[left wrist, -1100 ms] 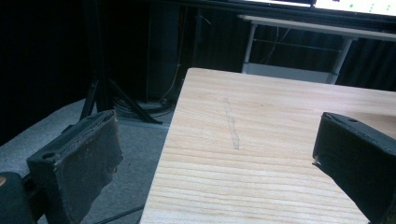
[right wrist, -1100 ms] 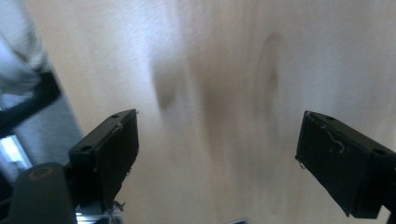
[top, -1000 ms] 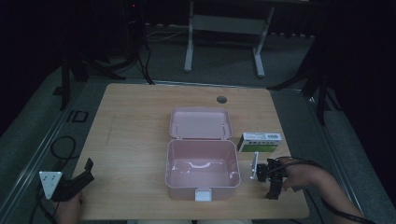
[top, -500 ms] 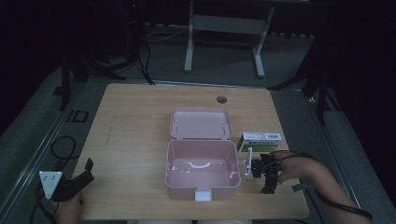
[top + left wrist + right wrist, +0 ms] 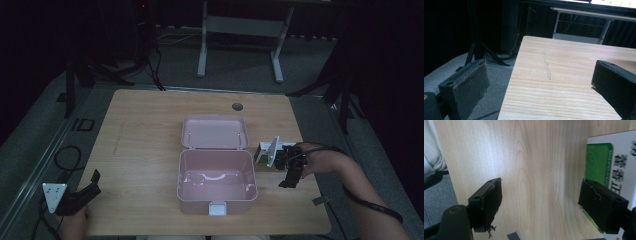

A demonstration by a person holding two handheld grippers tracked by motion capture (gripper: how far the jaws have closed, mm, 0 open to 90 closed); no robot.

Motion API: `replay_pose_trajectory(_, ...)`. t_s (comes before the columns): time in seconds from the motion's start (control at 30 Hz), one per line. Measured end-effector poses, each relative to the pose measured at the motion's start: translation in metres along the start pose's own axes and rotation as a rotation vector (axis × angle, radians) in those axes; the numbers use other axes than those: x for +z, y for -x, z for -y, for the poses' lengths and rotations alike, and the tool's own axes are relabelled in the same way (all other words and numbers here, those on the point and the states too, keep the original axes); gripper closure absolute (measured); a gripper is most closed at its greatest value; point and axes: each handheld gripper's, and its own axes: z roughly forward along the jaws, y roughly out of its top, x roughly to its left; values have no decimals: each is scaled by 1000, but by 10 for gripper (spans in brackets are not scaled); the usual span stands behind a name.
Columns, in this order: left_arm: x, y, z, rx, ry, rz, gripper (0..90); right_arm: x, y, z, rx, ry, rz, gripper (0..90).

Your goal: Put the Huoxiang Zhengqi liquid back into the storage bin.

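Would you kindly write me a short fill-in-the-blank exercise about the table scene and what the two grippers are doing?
1. The pink box in the middle of the table has its lid ____.
2. The jaws of the left gripper have ____ between them.
3. The white and green carton lies beside the ____ gripper.
4. The table top is made of ____.

Missing words: open; nothing; right; wood
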Motion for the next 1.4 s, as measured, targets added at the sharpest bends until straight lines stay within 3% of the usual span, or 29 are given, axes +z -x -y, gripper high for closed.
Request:
replay_pose_trajectory(0.33, 0, 0, 0, 0, -1, 0, 11, -13, 21, 2, -11, -11, 5, 261)
replay_pose_trajectory(0.57, 0, 0, 0, 0, -2, -1, 12, -22, 41, 0, 12, -10, 27, 291)
replay_pose_trajectory(0.83, 0, 0, 0, -1, -5, 3, 12, -24, 65, 1, 32, -26, 91, 336)
replay_pose_trajectory(1.07, 0, 0, 0, 2, -5, 3, 11, -11, 80, 1, 40, -67, 77, 350)
replay_pose_trajectory(1.23, 0, 0, 0, 3, -5, 5, 12, 0, 91, 2, 56, -71, 65, 411)
replay_pose_trajectory(1.4, 0, 0, 0, 5, -7, 7, 11, 14, 96, 2, 54, -99, 44, 434)
